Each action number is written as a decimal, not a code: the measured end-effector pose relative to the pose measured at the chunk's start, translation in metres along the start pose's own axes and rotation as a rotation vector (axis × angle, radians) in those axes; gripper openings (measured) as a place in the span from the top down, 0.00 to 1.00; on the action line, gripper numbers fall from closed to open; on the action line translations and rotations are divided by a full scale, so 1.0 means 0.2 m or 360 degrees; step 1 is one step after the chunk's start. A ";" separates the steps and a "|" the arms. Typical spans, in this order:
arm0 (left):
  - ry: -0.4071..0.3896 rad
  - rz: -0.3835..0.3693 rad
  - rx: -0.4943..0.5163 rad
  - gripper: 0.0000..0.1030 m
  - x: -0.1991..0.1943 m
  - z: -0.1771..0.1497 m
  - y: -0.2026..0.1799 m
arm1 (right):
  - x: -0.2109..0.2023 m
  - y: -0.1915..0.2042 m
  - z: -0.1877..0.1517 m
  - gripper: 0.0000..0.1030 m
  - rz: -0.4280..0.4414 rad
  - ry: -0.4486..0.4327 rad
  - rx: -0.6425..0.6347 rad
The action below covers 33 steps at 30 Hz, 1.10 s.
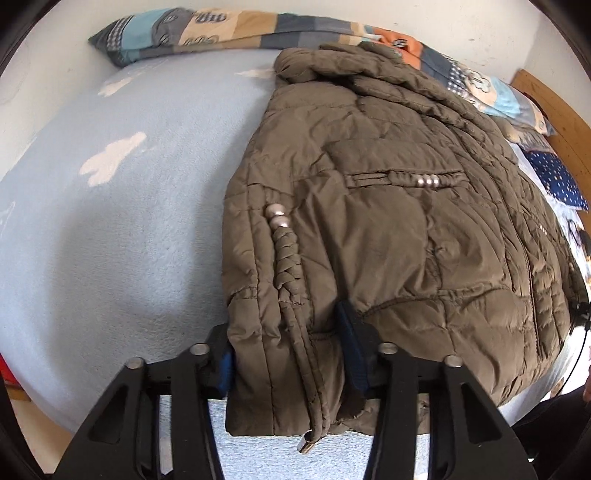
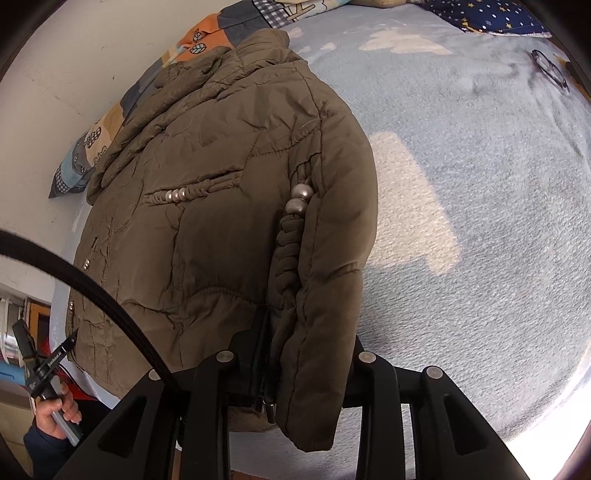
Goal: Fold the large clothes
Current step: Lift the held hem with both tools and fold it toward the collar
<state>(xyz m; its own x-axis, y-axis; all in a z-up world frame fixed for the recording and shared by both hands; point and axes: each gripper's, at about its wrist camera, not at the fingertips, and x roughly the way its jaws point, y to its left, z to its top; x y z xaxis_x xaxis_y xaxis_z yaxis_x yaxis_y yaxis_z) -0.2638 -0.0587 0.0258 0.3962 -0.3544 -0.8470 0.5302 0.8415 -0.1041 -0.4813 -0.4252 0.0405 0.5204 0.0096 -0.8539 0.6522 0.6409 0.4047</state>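
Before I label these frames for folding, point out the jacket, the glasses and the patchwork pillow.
jacket [image 1: 388,229]: left wrist view, quilted front panel.
glasses [image 2: 550,68]: right wrist view, the lens frame.
patchwork pillow [image 1: 207,31]: left wrist view, its checked cover.

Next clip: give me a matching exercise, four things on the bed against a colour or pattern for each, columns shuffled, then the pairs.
Things:
1. jacket
2. blanket
3. beads
4. cushion

Colours:
A. silver
B. dark blue with white dots
C. olive-brown
D. pale blue with cream shapes

Pairs: 1-C, 2-D, 3-A, 4-B
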 end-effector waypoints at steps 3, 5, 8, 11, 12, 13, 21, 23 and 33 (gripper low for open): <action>-0.0052 0.0028 0.0069 0.76 -0.03 0.00 -0.04 | -0.01 0.01 -0.01 0.78 -0.0016 -0.0026 -0.0023; -0.0070 0.0020 0.0067 0.79 -0.04 0.00 -0.04 | -0.03 0.03 -0.01 0.82 -0.0027 -0.0058 -0.0044; -0.0104 -0.0012 0.0033 0.82 -0.08 0.00 -0.01 | -0.07 0.05 -0.03 0.84 -0.0017 -0.0121 -0.0064; -0.0144 -0.0015 0.0021 0.84 -0.13 -0.01 -0.02 | -0.13 0.03 -0.04 0.85 0.0030 -0.0179 -0.0042; -0.0157 0.0000 0.0035 0.84 -0.15 -0.02 -0.03 | -0.15 0.04 -0.04 0.85 0.0036 -0.0202 -0.0050; -0.0172 0.0008 0.0039 0.85 -0.16 -0.02 -0.03 | -0.18 0.05 -0.05 0.86 0.0038 -0.0222 -0.0059; -0.0220 -0.0004 0.0045 0.85 -0.25 -0.06 -0.02 | -0.29 0.08 -0.10 0.87 0.0097 -0.0306 -0.0046; -0.0228 0.0003 0.0054 0.85 -0.27 -0.06 -0.03 | -0.31 0.09 -0.12 0.88 0.0103 -0.0325 -0.0060; -0.0256 0.0024 0.0031 0.85 -0.38 -0.09 0.00 | -0.43 0.10 -0.21 0.88 0.0181 -0.0360 -0.0067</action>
<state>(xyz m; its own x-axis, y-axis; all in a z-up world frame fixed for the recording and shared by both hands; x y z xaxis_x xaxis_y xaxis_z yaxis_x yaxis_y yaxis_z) -0.3078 -0.0251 0.0798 0.5183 -0.4039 -0.7538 0.5371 0.8397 -0.0807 -0.5359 -0.3805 0.1074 0.7023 -0.0851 -0.7068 0.5613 0.6768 0.4763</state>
